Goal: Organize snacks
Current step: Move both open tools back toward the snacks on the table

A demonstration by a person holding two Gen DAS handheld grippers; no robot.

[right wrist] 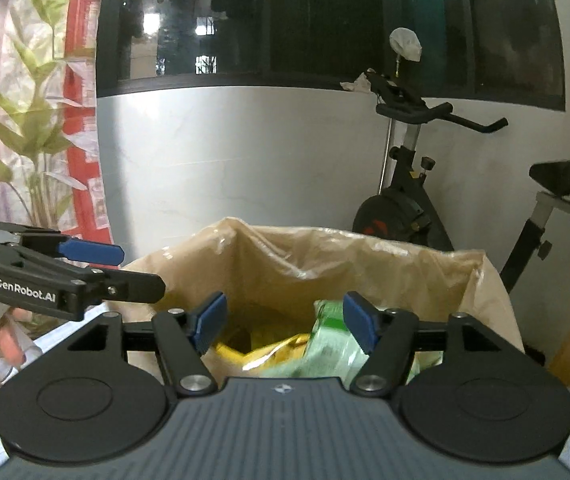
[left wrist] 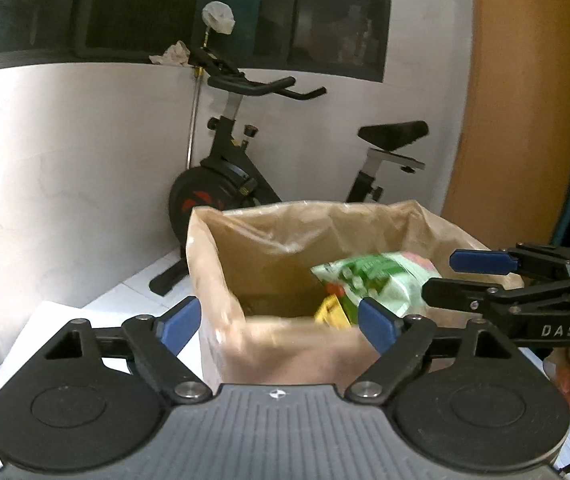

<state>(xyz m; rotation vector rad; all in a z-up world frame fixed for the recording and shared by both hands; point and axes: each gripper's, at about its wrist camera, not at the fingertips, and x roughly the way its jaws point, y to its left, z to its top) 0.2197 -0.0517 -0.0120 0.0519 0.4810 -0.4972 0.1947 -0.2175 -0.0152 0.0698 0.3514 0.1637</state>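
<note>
Both my left gripper (left wrist: 279, 322) and right gripper (right wrist: 285, 322) stand spread and empty at six o'clock of the open brown paper bag (left wrist: 221, 264), where the soft, crinkly green plastic snack packet (left wrist: 377, 280), apparently light, is best pinched by its sealed edge.

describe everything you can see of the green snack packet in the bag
The green snack packet is a soft, glossy plastic pouch, pale green with darker green and white print and a touch of red. It lies tilted inside the open brown paper bag, leaning toward one side wall and resting on yellow packets beneath it. It looks puffy and a little crumpled. Neither gripper grips it; whether the nearer pad brushes it is unclear.
</note>
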